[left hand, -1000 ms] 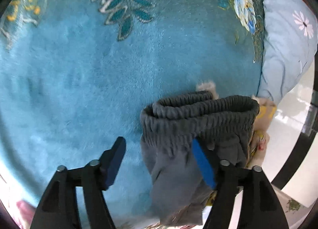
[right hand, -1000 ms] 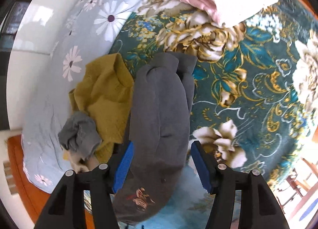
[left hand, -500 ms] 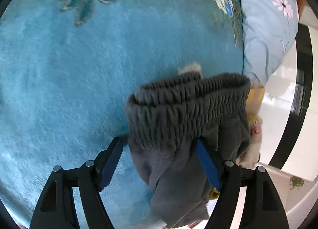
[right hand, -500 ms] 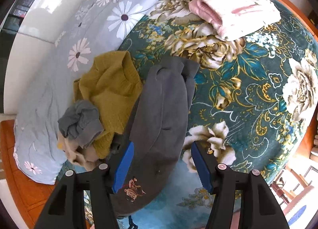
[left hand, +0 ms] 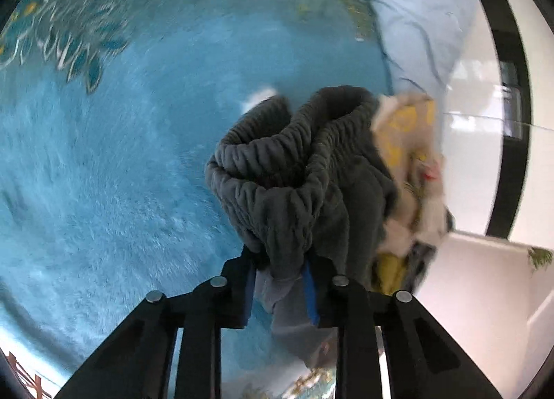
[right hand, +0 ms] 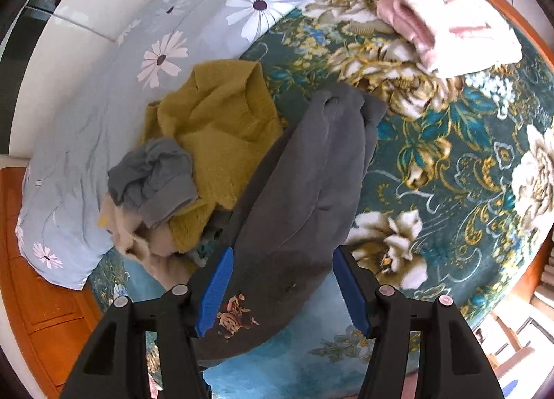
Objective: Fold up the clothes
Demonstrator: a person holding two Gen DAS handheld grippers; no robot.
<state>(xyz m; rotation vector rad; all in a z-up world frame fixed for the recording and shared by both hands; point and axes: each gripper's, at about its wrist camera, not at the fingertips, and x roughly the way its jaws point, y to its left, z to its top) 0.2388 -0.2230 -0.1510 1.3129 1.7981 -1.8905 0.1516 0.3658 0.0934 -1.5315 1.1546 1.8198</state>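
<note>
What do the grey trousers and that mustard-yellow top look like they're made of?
The grey trousers look like soft matte fleece or jersey: no sheen, and the waistband is ribbed and gathered, suggesting elastic. The mustard top looks thicker and fuzzy, perhaps knit or plush; the exact fibre is unclear.

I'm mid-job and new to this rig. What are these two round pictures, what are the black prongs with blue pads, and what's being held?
Each round picture comes from a fisheye camera on a tool a person carries, looking along its two fingers. One view shows the left hand-held gripper shut on the elastic waistband of the grey trousers, over a teal floral blanket. The other shows the right hand-held gripper open, its pads either side of the same trousers. Beside them lie a mustard sweater, a crumpled grey garment, a folded pink garment and a daisy-print pillow.
</note>
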